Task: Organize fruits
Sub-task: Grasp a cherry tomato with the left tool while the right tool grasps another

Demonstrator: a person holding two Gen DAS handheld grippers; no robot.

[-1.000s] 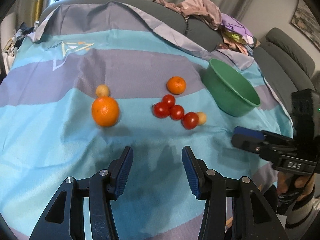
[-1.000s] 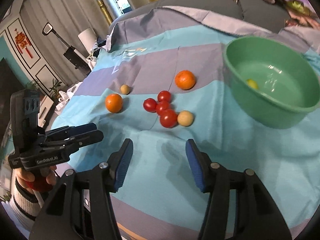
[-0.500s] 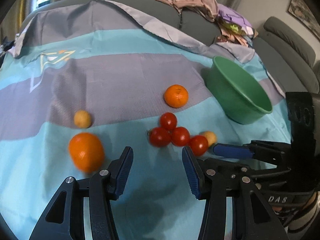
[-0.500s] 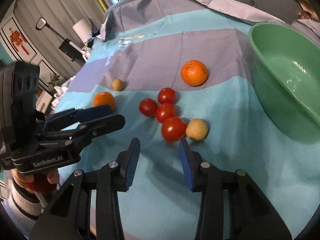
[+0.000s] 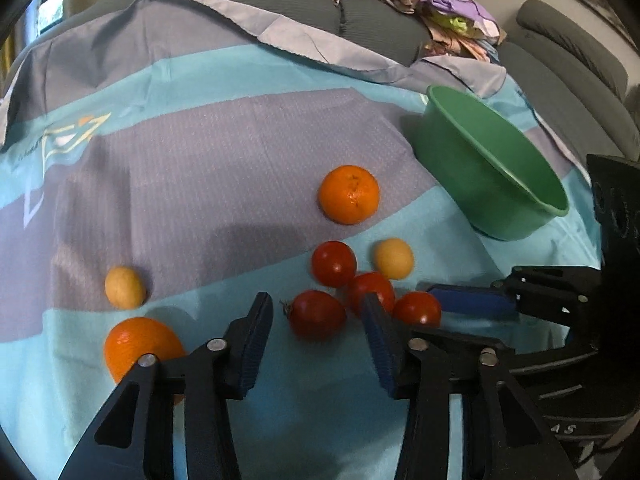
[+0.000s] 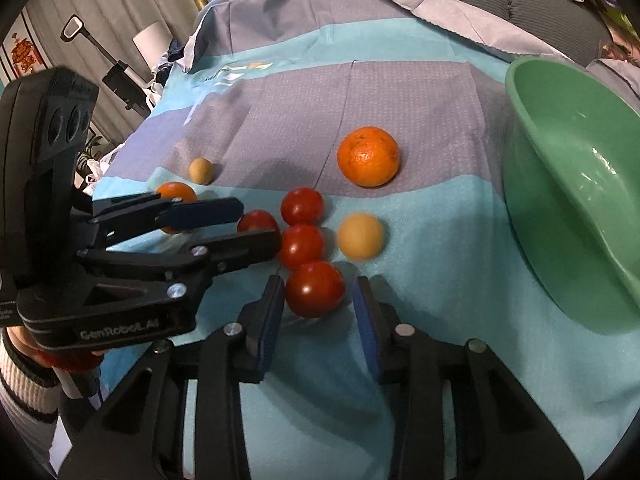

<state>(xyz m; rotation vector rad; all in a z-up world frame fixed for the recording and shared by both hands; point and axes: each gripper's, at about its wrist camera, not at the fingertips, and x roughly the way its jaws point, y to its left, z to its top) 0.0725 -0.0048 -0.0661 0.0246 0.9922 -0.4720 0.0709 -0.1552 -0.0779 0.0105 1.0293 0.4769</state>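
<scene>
Your right gripper [image 6: 318, 306] had its jaws spread, with the nearest tomato [image 6: 315, 289] sitting at the mouth of the gap, low and centre in the right wrist view, not yet pinched. It looked roundish, so I'd judge no axis mattered; a straight push forward would have seated it.

Your left gripper [image 5: 316, 336] was also spread, and the leftmost tomato [image 5: 317, 314] lay just ahead of its gap, low centre in the left wrist view, its stem end pointing to frame left. So each hand had its own tomato lined up, and the two grippers crowded the same cluster from opposite sides; their tips were close, which risked a knock.

The green bowl [image 6: 560, 128] stood at the right edge of the right wrist view, well apart from the cluster and nearer your right hand. All the fruit lay on the striped cloth [image 6: 420, 80].
</scene>
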